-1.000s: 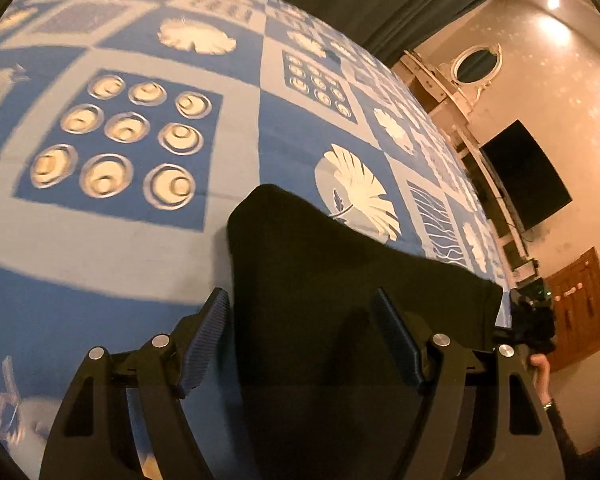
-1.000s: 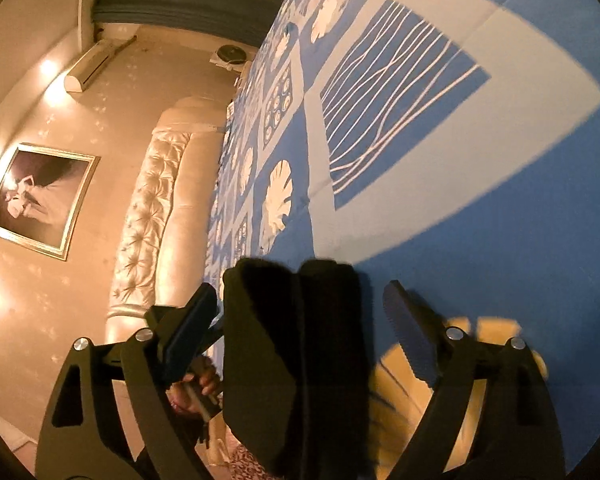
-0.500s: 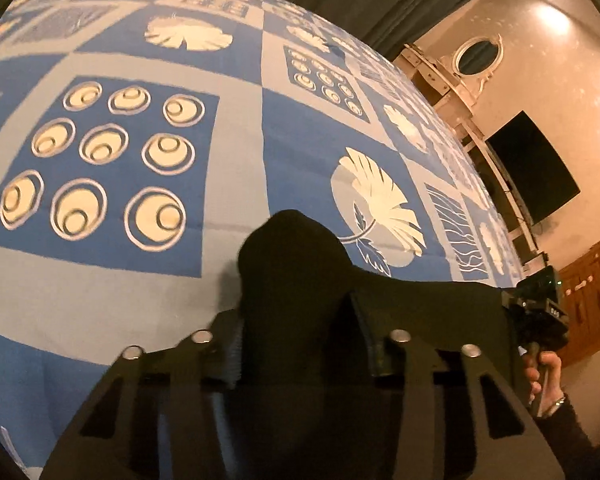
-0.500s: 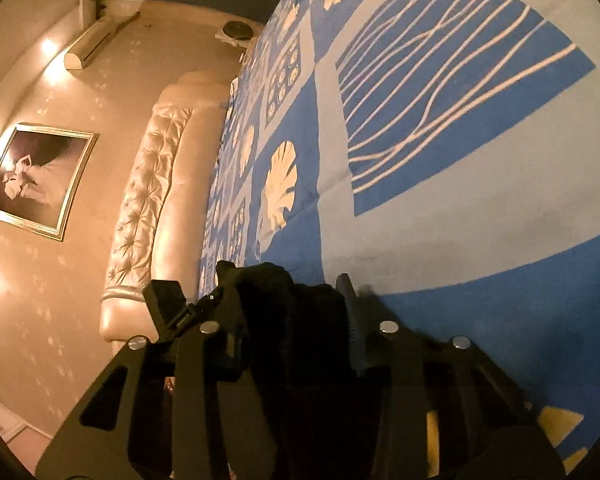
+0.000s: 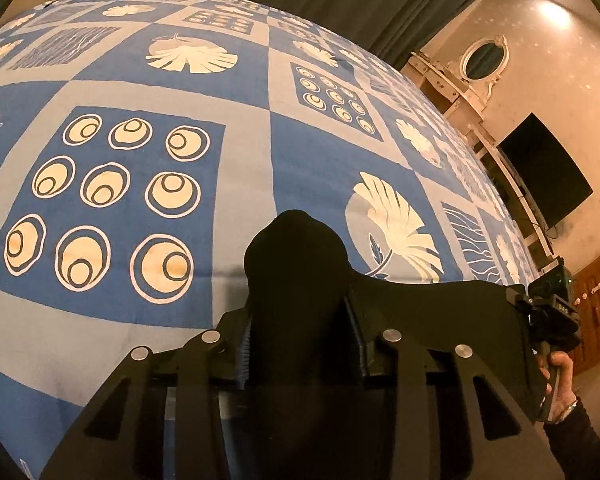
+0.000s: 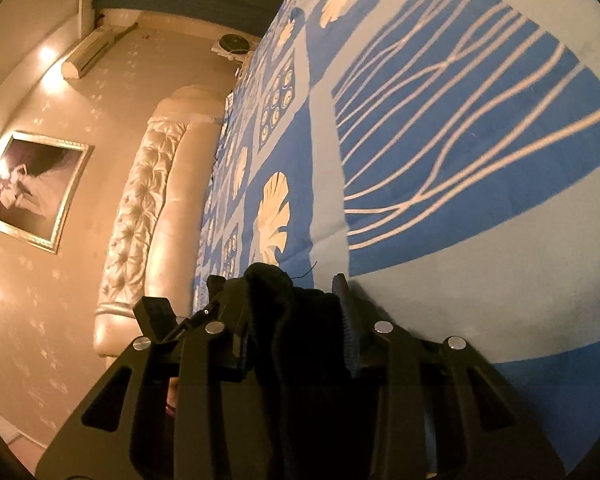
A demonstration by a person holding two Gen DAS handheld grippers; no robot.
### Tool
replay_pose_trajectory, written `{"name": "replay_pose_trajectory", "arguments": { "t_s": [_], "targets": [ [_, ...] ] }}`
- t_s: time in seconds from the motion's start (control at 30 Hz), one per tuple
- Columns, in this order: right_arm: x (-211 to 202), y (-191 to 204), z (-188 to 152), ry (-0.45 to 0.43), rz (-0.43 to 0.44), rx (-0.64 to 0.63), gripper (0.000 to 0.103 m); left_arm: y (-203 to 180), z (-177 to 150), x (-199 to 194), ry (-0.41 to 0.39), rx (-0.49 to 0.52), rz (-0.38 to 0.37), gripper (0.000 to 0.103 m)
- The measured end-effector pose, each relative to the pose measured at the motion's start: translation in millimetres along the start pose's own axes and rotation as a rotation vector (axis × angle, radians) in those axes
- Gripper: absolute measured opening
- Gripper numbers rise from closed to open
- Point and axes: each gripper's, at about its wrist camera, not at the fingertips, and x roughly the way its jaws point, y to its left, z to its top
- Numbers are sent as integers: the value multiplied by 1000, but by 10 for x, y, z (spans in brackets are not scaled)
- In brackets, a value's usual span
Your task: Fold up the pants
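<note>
Both claws are clamped on the black pants here: the left claw pinches a bunched corner of the cloth, and the right claw bites down on the other end. The fabric stretches between them just above the bed, with its blue patterned cover. Holding both ends like this looks meant to keep the edge taut and level, so a fold can be carried over cleanly. No containers in sight, just cloth and bedding.
</note>
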Motion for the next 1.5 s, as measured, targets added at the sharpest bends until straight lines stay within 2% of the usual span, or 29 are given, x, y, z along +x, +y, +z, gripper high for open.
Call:
{"name": "replay_pose_trajectory", "arguments": {
  "t_s": [0.33,0.5,0.6,0.67,0.8,0.87,0.93,1.07,1.17,1.3,1.5],
  "targets": [
    [-33,-98,-41,-17,16,19,33,47,-23,15,-9,-23,-17,44],
    [-74,-160,-72,-29,43,39,40,55,-31,16,-10,-30,-37,49],
    [-109,-150,-98,-40,50,44,44,54,-28,13,-4,-35,-53,57],
    [-138,-139,-119,-46,53,37,47,24,-33,7,0,-21,-68,69],
    [-278,-157,-181,-94,85,57,59,-67,-55,-9,8,26,-24,76],
    [-366,-177,-224,-114,84,66,60,-92,-73,-43,7,31,9,81],
    [-460,-188,-287,-124,71,64,63,-108,-109,-91,9,34,44,81],
    [-667,-145,-457,-136,6,35,73,-108,-247,-263,3,19,108,81],
    [-833,-76,-674,-145,-94,-13,80,-104,-443,-475,-21,-9,150,81],
    [-1004,18,-1072,-136,-257,-82,84,-200,-761,-758,-49,18,209,81],
    [-1151,169,-1637,-142,-413,-137,87,-453,-1292,-1143,-83,67,281,81]
  ]
}}
